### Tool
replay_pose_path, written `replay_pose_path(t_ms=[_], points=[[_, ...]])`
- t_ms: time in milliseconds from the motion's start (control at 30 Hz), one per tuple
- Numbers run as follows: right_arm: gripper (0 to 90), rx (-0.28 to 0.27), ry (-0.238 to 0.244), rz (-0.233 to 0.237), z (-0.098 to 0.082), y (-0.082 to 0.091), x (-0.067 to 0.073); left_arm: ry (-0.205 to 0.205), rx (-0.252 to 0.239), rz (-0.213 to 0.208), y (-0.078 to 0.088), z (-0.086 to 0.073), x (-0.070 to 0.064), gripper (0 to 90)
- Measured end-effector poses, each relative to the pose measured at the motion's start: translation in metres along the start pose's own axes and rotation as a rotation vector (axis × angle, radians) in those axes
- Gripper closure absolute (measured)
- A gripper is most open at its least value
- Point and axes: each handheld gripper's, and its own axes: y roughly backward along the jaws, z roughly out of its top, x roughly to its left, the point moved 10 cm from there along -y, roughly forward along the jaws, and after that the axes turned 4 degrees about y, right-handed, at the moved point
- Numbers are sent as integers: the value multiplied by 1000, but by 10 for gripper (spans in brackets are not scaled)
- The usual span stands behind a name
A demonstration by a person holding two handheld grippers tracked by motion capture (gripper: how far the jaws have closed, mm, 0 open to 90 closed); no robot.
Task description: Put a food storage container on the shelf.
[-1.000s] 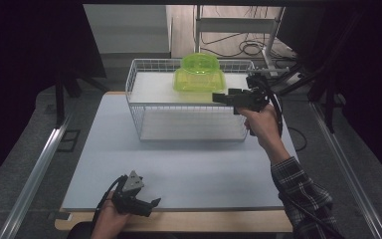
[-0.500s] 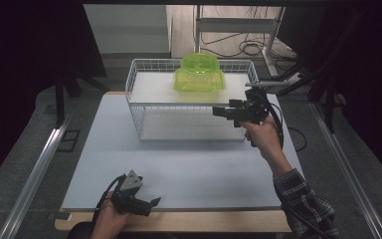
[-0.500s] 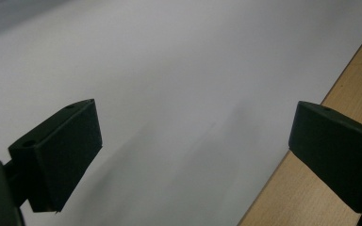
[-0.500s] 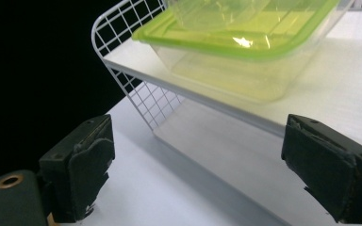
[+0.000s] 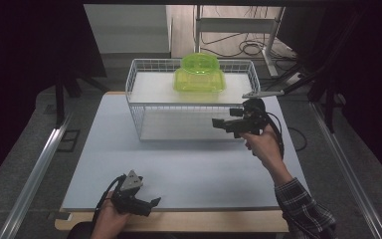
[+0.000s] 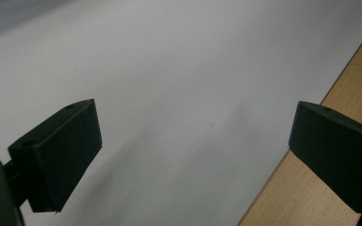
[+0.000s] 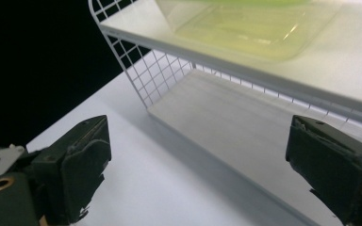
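Since a second ago the right gripper (image 5: pixel 222 123) has dropped down and come nearer, away from the basket rim, and its jaws have just been opening with nothing between them. The left gripper (image 5: pixel 151 204) hasn't budged.

From the high view we see the green plastic container (image 5: pixel 199 74) sitting on the top shelf of the white wire basket (image 5: pixel 134 99), toward the far right of it. The right gripper hangs just in front of the basket's right end, pointing left. The left one rests at the near edge of the table (image 5: pixel 104 149). The room around is mostly dark; cables lie on the floor at the far side, and we can't make out much else.

In the left gripper view, jaws stand wide apart over the bare white surface (image 6: pixel 169 70), with the wooden edge (image 6: pixel 311 197) at right.

In the right gripper view, jaws are spread and empty, and we look into the basket (image 7: pixel 141 75); the container (image 7: pixel 245 28) is cut off at the top.
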Motion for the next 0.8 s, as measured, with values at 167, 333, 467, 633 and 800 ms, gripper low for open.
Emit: replay_pose_path(t_ms=[167,333,467,633,800], points=[[67,11,19,2,-9,-2,4,4,3,-5,0,0,-1,28],[58,15,31,-2,-18,-3,6,3,2,-4,0,0,0,28],[55,5,37,-12,-24,-6,6,1,5,-4,0,-1,-1,28],[53,15,53,-18,-35,-11,8,-1,8,-3,0,-1,-1,28],[53,15,61,-27,-43,-14,8,-1,10,-2,-1,-1,-1,28]])
